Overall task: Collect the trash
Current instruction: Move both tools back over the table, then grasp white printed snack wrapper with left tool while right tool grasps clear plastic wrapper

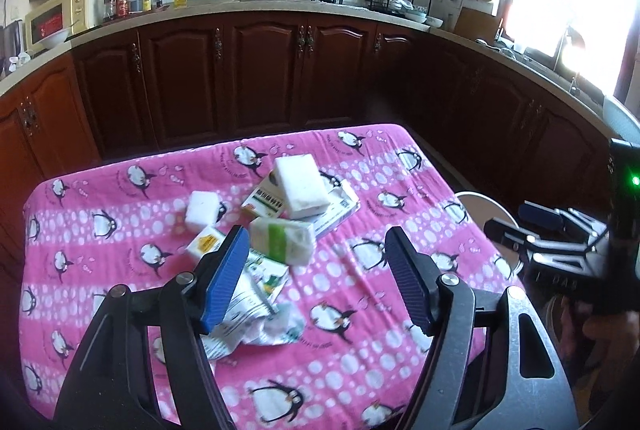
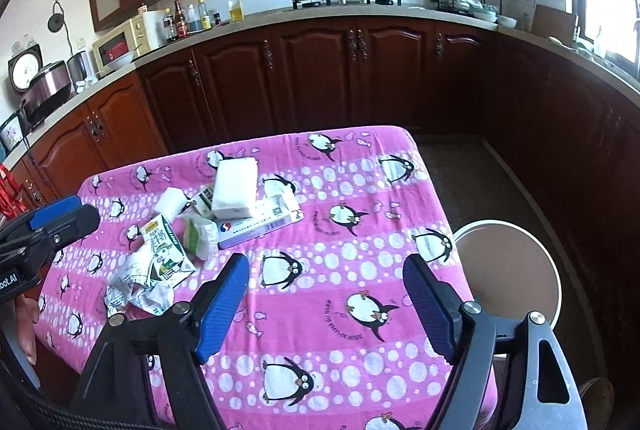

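Here, both grippers are hovering above a table [image 2: 360, 310] covered in a pink penguin cloth. The left gripper [image 1: 316, 270] is holding its fingers spread wide with nothing between them, and the right gripper [image 2: 328, 294] is doing the same. The trash is lying in a pile on the table: a big white pack [image 2: 235, 189], a green and white carton [image 2: 165, 246], some crumpled paper [image 2: 136, 294] and a flat box [image 2: 260, 224]. A round bin [image 2: 508, 270] is sitting beside the table's right edge.

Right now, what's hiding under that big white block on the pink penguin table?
The big white block rests on a flat purple-and-white box and a small carton. Whatever lies beneath its middle is covered.
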### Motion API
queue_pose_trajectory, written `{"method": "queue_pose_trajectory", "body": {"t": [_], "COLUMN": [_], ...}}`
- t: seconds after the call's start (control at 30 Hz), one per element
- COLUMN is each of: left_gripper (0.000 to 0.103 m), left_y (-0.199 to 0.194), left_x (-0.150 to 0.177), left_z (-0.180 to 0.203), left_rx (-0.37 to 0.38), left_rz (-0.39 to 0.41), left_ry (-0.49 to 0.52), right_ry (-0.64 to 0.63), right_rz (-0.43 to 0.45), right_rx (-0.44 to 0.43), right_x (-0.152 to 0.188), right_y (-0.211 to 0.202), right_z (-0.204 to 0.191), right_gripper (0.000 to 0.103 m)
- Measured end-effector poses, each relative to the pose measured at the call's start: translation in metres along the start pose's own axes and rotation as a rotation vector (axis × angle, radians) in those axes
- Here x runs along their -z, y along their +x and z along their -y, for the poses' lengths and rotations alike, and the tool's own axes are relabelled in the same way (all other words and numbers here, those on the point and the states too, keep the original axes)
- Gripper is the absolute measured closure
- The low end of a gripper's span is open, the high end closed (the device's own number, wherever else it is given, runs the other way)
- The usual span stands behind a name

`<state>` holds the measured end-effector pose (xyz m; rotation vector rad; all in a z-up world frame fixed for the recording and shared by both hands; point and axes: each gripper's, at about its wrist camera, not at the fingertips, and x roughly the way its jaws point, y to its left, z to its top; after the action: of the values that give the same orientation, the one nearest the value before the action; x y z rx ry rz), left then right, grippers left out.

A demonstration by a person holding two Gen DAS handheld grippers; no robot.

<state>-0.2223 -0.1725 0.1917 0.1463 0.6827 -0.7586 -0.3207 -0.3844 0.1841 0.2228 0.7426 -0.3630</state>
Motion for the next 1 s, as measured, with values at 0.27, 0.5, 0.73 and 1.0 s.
{"method": "queue_pose_trajectory", "body": {"t": [0.27, 0.5, 0.73, 1.0], "left_gripper": [0.033, 0.033, 0.033, 0.033], "left_y": [-0.009, 0.002, 0.027, 0.053], "left_x": [0.026, 0.054, 0.067, 0.087], "left_z": [-0.037, -0.071, -0.088, -0.077], "left_rx": [0.062, 0.072, 0.095, -0.039], "left_rz": [-0.078, -0.171, -0.248, -0.291], "left_ry": [-0.034, -0.098, -0.097, 0.080], "right_ry": [-0.022, -0.031, -0.064, -0.099], "right_rz": [-0.015, -0.062, -0.128, -0.172], "right_rx": [-0.020, -0.065, -0.128, -0.148], "right_x": [0.002, 0.009, 0.018, 0.022], "right_y": [0.003, 0.020, 0.042, 0.061], "right_z": [-0.011, -0.023, -0.045, -0.059], "right_gripper": [0.026, 0.025, 0.025, 0.025]}}
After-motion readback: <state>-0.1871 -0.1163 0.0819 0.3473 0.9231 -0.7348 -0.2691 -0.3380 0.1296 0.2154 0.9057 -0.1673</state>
